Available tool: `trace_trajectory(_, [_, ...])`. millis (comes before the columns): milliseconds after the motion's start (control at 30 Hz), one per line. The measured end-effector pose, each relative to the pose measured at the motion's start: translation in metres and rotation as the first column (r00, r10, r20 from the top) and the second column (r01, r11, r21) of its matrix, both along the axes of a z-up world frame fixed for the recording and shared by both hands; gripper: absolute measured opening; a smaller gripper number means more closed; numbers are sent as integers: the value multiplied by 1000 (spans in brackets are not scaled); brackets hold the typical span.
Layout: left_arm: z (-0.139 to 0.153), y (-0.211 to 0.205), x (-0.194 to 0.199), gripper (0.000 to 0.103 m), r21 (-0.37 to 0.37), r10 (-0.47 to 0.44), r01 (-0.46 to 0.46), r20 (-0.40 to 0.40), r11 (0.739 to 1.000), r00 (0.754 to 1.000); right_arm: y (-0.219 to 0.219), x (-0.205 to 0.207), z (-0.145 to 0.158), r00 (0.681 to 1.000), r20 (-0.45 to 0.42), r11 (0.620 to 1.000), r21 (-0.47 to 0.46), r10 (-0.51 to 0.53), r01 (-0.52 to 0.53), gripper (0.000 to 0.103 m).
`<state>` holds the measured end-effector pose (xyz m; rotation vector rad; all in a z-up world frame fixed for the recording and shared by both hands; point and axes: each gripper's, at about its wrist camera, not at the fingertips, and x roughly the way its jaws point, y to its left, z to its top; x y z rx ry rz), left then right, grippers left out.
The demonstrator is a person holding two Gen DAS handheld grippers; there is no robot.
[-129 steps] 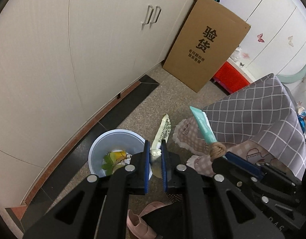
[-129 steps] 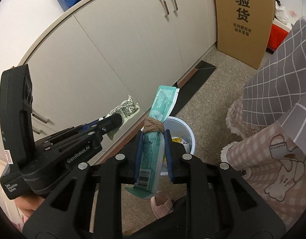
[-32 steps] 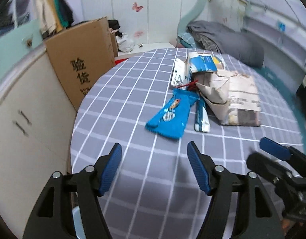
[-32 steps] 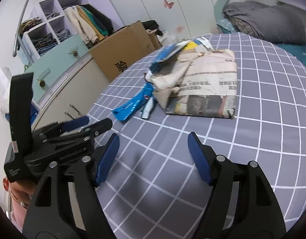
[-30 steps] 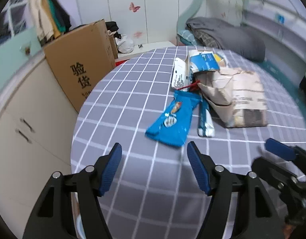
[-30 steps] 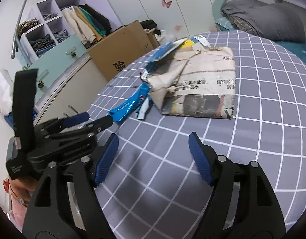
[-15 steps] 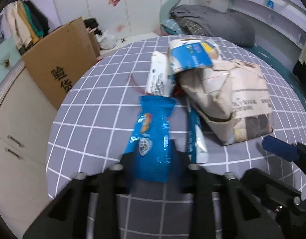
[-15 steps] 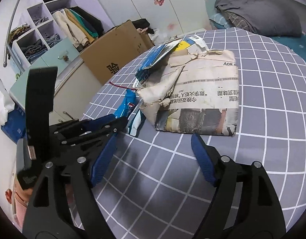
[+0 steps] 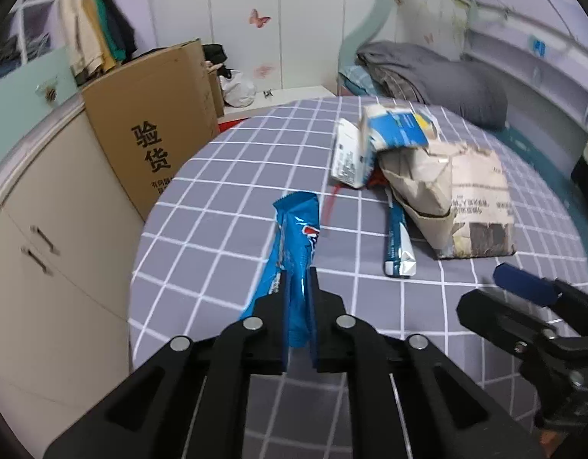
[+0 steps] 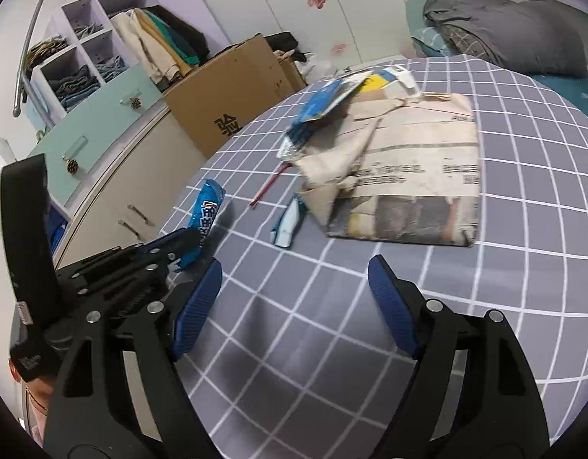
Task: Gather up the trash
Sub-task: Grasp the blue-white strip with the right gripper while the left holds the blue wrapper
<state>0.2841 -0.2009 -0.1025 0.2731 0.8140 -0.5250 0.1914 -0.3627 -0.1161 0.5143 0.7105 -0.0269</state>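
The left claw (image 9: 298, 298) has just closed on the blue snack wrapper (image 9: 295, 237) over the checked bench (image 9: 225, 206); the right claw (image 10: 294, 298) hangs wide, gripping nothing.

The right tool (image 10: 294, 298) hung wide open above the checked surface (image 10: 523, 191), nothing between its blue pads. To its left, the left tool (image 10: 186, 243) had just closed on a blue wrapper (image 10: 206, 210). A folded newspaper (image 10: 408, 176) lay beyond.
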Motion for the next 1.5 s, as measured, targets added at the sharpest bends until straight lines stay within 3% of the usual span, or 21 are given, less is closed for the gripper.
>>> trace_trajectory(233, [10,36,4,4,-59,87,-87,9,994,996,24,22,-2,998,-32,998,-45,50,-51,78])
trace_trajectory(733, [5,64,19,4,-136,154,-157,-30,978,988,-3,61,-5,992,-122,999,3,36,-36,78])
trace_trajectory(1000, [5,65,24,4,-168,162,-167,-43,972,986,19,86,-4,982,-190,992,-120,20,-44,75])
trace_trajectory(1167, [4,66,23,4,-175,160,-166,-48,970,986,25,97,-5,976,-217,979,-199,-10,-34,62])
trace_trajectory(1267, [4,67,21,4,-179,162,-169,-49,969,985,24,98,-5,974,-227,977,-207,-2,-46,36])
trace_trajectory(1300, [4,67,19,4,-181,163,-169,-51,969,985,24,97,-5,973,-231,977,-204,9,-58,33])
trace_trajectory(1500, [6,69,16,4,-192,162,-170,-58,966,985,18,84,8,982,-185,993,-110,24,-45,38])
